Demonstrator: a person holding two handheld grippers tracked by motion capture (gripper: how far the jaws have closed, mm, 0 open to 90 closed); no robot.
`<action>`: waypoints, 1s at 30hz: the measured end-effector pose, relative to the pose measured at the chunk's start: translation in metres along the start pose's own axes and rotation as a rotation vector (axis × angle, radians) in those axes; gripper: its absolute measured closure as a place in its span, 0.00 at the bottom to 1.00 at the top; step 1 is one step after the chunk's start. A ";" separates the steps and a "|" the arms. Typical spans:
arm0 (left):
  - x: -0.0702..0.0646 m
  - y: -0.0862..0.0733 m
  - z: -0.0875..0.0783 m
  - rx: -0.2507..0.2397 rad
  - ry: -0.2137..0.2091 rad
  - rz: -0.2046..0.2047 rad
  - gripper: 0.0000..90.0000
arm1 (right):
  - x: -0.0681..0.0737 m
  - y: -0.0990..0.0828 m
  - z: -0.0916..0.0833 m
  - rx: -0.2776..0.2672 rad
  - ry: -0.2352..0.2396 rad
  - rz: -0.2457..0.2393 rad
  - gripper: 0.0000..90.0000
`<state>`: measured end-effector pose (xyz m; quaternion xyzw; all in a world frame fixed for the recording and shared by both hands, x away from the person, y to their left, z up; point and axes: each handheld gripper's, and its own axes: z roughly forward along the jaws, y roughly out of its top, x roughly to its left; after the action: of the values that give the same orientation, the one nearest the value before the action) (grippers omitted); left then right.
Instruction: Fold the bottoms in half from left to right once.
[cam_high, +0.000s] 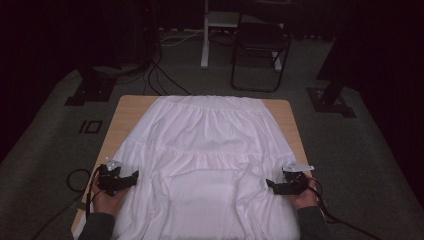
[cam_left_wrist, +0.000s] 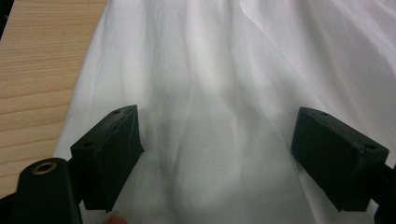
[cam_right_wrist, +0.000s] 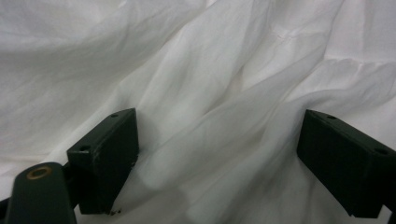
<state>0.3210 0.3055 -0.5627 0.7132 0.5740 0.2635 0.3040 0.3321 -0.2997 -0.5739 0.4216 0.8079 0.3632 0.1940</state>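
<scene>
Now the person is holding a black two-jaw gripper at each side of a thin white gathered-fabric garment (cam_high: 207, 150), which is lying spread flat over the light wooden table (cam_high: 125, 107), its long axis running away from the person toward the far edge. The left gripper (cam_high: 134, 177) is standing released, jaws wide apart, with the garment's left margin lying between and ahead of them but not pinched. The right gripper (cam_high: 270, 184) is likewise standing released, its jaws straddling a rumpled ridge of cloth. Each gripper is pointing inward across the table, so the cloth is lying directly ahead of both, equally near. A grasp would probably need each gripper closing on its own side edge.
</scene>
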 end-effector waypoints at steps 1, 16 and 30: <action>0.000 0.000 0.000 0.000 0.000 0.000 0.18 | 0.000 0.000 0.000 0.000 0.000 0.000 0.14; -0.003 0.001 -0.007 0.006 -0.006 0.018 0.33 | 0.000 0.000 0.000 -0.003 -0.003 0.006 0.15; 0.030 -0.009 -0.047 0.018 0.047 -0.030 0.24 | 0.000 0.000 0.000 -0.003 -0.003 0.006 0.15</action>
<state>0.2871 0.3422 -0.5366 0.7008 0.5941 0.2702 0.2879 0.3323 -0.2999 -0.5738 0.4241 0.8059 0.3643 0.1947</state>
